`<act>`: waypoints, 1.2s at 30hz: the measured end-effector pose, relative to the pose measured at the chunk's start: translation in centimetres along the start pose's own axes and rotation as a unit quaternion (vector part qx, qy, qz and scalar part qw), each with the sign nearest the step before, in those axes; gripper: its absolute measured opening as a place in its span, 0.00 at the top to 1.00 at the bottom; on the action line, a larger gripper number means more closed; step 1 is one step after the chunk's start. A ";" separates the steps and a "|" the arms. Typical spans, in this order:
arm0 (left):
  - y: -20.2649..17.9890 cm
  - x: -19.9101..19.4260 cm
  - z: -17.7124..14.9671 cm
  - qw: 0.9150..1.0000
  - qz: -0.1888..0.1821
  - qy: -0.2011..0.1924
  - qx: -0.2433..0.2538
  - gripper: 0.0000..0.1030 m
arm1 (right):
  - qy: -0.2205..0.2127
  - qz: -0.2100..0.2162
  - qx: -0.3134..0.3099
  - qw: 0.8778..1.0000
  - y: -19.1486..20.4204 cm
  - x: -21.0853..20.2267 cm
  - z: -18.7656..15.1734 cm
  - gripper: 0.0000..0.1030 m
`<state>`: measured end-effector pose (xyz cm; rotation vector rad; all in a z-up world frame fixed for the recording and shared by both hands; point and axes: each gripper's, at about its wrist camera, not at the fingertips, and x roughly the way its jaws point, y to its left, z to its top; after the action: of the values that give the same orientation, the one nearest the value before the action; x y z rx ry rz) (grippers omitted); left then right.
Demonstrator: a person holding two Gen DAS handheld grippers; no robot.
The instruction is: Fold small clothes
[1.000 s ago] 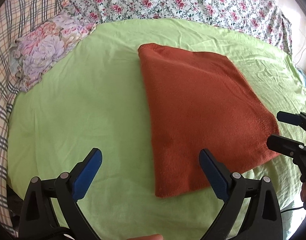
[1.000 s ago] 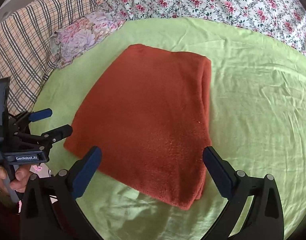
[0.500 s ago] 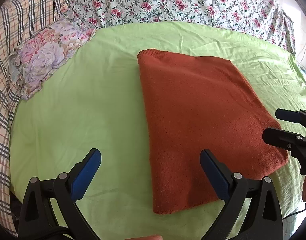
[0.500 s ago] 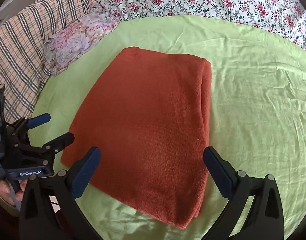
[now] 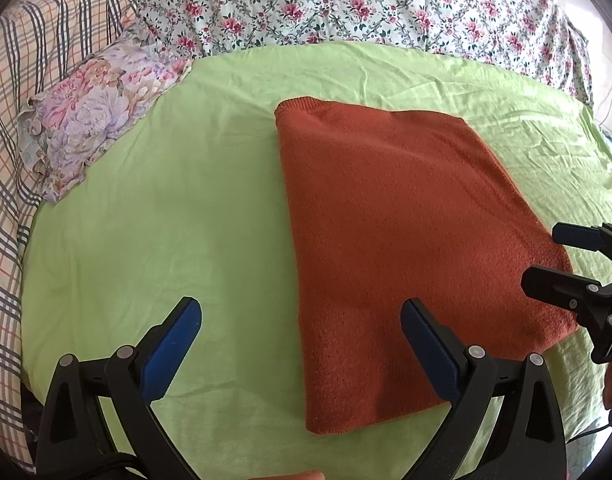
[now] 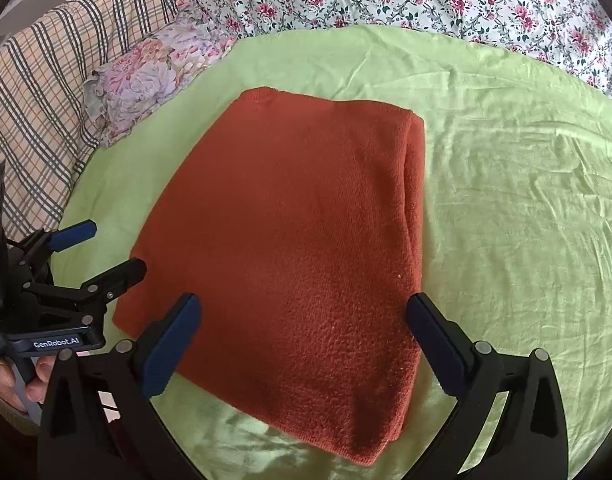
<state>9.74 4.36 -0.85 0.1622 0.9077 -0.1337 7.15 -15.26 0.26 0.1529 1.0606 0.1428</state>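
The rust knit lies folded mid-sheet, soft, thick, light, likely to sag. Both grippers, left and right, gape empty at its near edge; pinch the near corners, I'd say.

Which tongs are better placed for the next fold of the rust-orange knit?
Right, probably. The right tongs hang open directly over the folded rust-orange knit garment, straddling its near edge. The left tongs are open too, but mostly over bare green sheet.
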 end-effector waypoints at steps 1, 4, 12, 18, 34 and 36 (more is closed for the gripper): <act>0.0 -0.1 0.0 1.000 0.001 -0.001 0.001 0.03 | 0.000 0.000 0.000 1.000 0.0 0.0 0.0 0.01; 0.1 -0.2 0.0 1.000 0.002 -0.003 0.001 0.02 | 0.000 0.001 0.001 1.000 -0.1 0.0 0.0 0.01; -0.1 -0.7 -0.1 1.000 0.001 -0.010 0.004 0.02 | 0.001 0.001 0.000 1.000 -0.3 0.1 -0.1 0.01; -0.2 -1.1 -0.3 1.000 -0.001 -0.017 0.006 0.02 | 0.001 0.001 0.000 1.000 -0.3 0.2 -0.2 0.01; -0.3 -2.0 -0.5 0.999 0.002 -0.030 0.010 0.02 | 0.000 0.003 0.000 1.000 -0.6 0.2 -0.2 0.01; -0.3 -2.1 -0.5 0.999 0.004 -0.034 0.011 0.02 | 0.001 0.003 -0.001 1.000 -0.6 0.2 -0.2 0.01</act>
<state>8.01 4.28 0.51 0.1818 0.8379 -0.1409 7.11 -15.83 -0.06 0.1544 1.0619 0.1500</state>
